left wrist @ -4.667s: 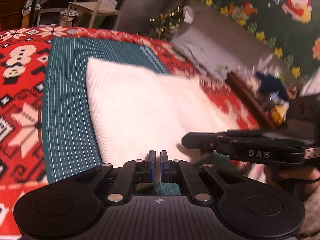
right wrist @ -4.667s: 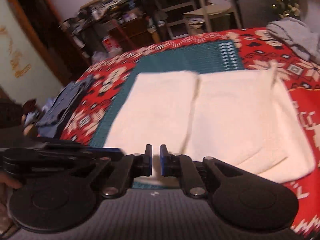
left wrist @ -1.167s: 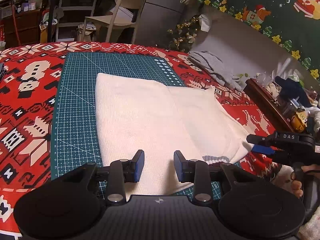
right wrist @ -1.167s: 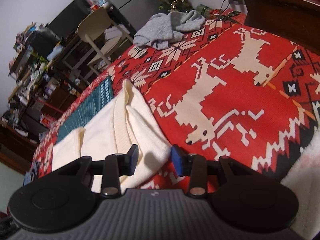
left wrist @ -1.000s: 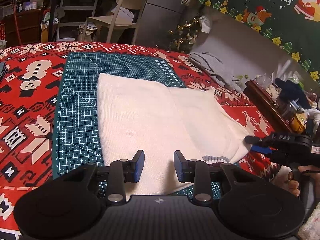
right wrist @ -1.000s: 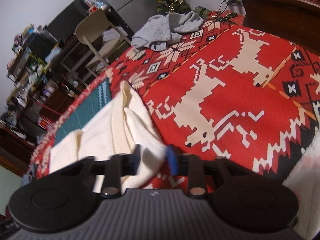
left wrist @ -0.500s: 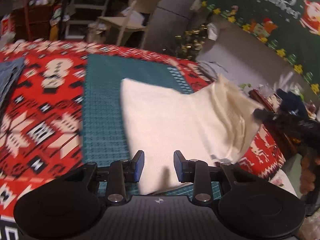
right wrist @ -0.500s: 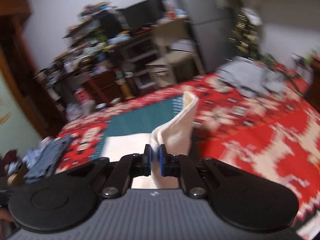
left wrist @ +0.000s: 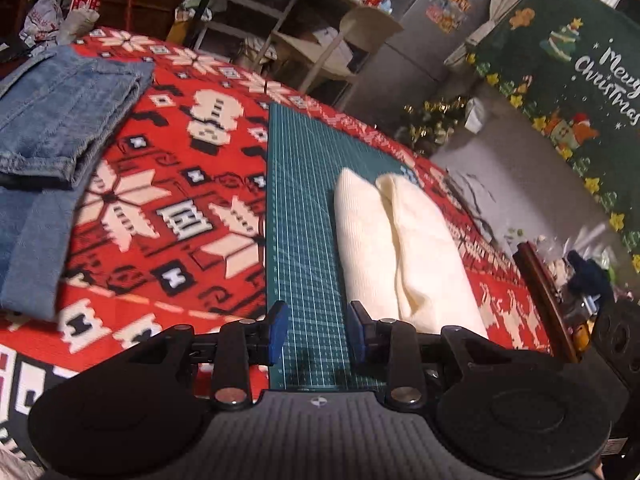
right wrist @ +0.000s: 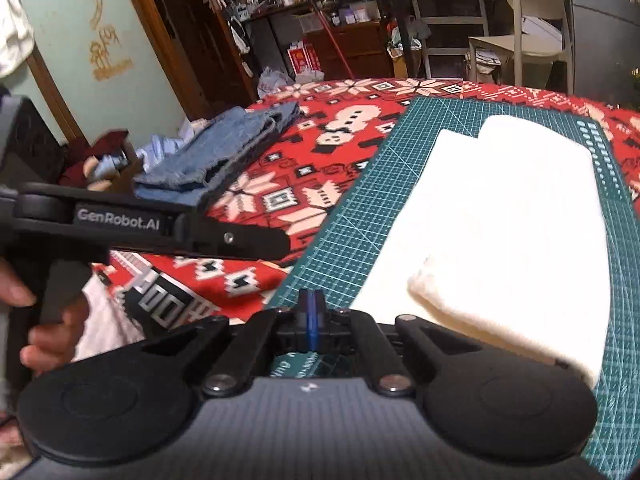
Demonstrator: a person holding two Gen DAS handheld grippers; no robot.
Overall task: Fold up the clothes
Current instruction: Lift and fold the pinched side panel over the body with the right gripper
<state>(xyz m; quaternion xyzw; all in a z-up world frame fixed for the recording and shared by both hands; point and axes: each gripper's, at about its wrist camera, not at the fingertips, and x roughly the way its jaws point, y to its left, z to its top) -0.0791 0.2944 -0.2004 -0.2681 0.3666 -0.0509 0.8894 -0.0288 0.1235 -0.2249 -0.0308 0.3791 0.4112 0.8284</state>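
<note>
Since half a second back the right half of the cream sweater has come over onto the left half, so it's now a narrow doubled stack on the green cutting mat instead of being held up in the air. My right gripper has let go and its blue pads are pressed together with nothing between them, sitting over the near edge of the mat just left of the sweater's closest corner, not touching it. My left gripper has its pads spread apart over bare mat, empty, with the sweater's near end just beside the right pad; I can't tell if they actually touch. From the left camera the sweater runs away from me as two long humps side by side, the upper layer on the right. Writing I can read: "GenRobot.AI" in pale letters on the side of the left gripper, seen from the right camera with a hand wrapped round its handle, and "Merry Christmas" on the dark green banner on the far wall, cut off at the frame edge. The mat has small print near its front edge that's too blurry to read. Folded jeans sit well off to the left on the red patterned tablecloth.
</note>
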